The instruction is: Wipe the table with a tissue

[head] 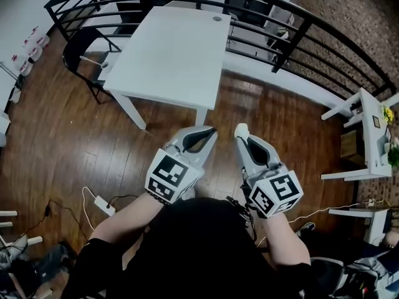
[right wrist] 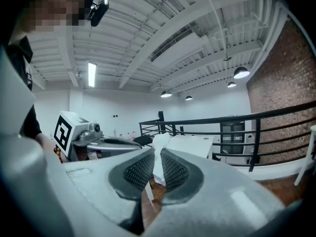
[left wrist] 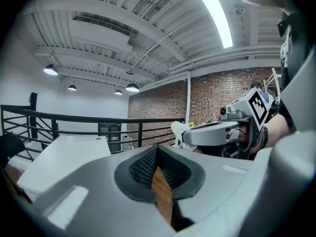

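Observation:
A white table (head: 168, 55) stands ahead of me by the black railing; it also shows as a white table (left wrist: 54, 157) in the left gripper view and a white table (right wrist: 192, 144) in the right one. My right gripper (head: 240, 131) is shut on a white tissue (right wrist: 159, 157), whose tip pokes out as a tissue (head: 241, 129) past the jaws. My left gripper (head: 209, 131) is shut with nothing between its jaws. Both are held side by side over the wooden floor, short of the table's near edge, tilted upward.
A black railing (head: 299, 27) curves behind the table. A black chair (head: 87, 48) stands at the table's left. White furniture (head: 368, 136) is at the right. A power strip with cables (head: 100, 203) lies on the floor at lower left.

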Available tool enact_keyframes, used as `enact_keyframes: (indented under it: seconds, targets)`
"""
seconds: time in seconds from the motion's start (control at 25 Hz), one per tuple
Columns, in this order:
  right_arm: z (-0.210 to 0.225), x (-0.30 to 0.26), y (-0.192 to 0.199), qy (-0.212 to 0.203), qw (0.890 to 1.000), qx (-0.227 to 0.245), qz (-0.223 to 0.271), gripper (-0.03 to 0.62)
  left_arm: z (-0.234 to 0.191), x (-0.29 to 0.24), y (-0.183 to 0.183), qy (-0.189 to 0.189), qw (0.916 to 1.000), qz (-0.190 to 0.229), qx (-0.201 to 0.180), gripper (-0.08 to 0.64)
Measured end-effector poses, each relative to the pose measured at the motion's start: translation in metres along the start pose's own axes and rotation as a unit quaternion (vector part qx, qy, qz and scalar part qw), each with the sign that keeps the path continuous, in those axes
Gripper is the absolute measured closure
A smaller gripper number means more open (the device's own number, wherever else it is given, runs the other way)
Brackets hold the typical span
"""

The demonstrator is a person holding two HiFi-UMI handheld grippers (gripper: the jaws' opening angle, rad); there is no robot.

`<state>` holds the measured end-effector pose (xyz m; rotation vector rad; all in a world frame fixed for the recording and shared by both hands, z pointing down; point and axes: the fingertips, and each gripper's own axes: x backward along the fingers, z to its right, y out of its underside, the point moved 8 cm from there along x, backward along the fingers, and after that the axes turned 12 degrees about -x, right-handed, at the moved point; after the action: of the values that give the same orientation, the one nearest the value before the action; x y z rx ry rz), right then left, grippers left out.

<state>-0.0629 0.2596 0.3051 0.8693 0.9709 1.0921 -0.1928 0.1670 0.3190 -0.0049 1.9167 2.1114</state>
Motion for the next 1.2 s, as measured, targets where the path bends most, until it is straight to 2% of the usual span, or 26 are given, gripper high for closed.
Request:
enact_keyframes:
  seconds: [0.24, 0.48, 0.88, 1.2]
  targets:
    - [0.041, -0.036, -0.018, -0.022, 1.000, -0.007, -0.010, 0.568, -0.026, -0.036, 0.001, -0.018, 0.9996, -0.020, 0.006, 0.546]
    - [0.100, -0.069, -0.040, -0.069, 0.997, -0.009, -0.025, 0.568, -0.043, -0.088, -0.004, -0.067, 0.9971, -0.034, 0.015, 0.546]
    - [0.196, -0.103, -0.078, -0.162, 0.984, 0.007, -0.068, 0.568, -0.046, -0.178, -0.020, -0.161, 0.9846, -0.054, 0.041, 0.546]
    - [0.230, -0.134, -0.081, -0.187, 0.979, 0.012, -0.086, 0.568, -0.055, -0.201, -0.012, -0.200, 0.9764, -0.073, 0.037, 0.546]
